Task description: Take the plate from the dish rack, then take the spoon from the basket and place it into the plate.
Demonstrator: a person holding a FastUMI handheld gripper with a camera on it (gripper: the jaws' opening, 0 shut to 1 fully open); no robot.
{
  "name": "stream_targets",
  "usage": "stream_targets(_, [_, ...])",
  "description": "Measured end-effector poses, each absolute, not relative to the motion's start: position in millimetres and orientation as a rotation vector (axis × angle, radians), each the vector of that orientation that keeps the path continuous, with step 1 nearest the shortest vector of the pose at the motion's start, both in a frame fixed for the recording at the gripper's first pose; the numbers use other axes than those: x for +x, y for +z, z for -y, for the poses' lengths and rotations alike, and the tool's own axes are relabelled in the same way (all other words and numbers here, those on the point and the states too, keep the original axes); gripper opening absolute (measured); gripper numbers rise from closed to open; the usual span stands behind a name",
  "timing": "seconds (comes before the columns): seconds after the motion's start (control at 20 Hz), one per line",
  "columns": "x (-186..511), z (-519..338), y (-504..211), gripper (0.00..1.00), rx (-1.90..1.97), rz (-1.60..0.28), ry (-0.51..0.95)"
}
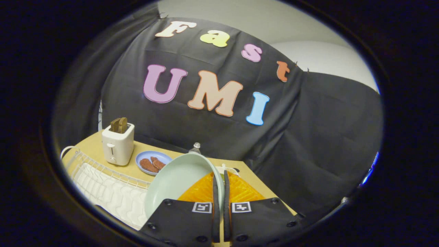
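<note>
- Gripper view: gripper (219, 192) is clamped on the rim of the pale green plate (178, 181), both fingers pinching its edge; the plate stands tilted, dish face turned left of the fingers.
- Plate hangs above the white dish rack (106, 188), apparently lifted clear of it.
- Orange basket (240, 190) sits just ahead under the fingers; I can't make out the spoon.
- Gripper pitched up, pointing at the wall; bare surface (253, 178) lies beyond the basket for setting down.

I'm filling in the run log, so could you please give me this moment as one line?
claw: shut on plate rim | plate: lifted, tilted | below: dish rack | spoon step: not yet done
</note>
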State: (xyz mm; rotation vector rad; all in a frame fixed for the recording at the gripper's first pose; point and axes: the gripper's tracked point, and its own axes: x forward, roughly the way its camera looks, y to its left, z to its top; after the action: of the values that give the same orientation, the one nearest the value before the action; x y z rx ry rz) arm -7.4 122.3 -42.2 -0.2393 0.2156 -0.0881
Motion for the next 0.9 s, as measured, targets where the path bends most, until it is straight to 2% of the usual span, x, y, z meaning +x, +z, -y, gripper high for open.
stream_targets(0.15, [-11, -79, -42, 0.07, -0.235, -0.219, -0.118])
stream_targets(0.4, [-22, -33, -84, 0.07, -0.186, -0.310, -0.107])
stream_targets(0.9, [-37, 1, -179, 0.07, -0.053, -0.464, -0.009])
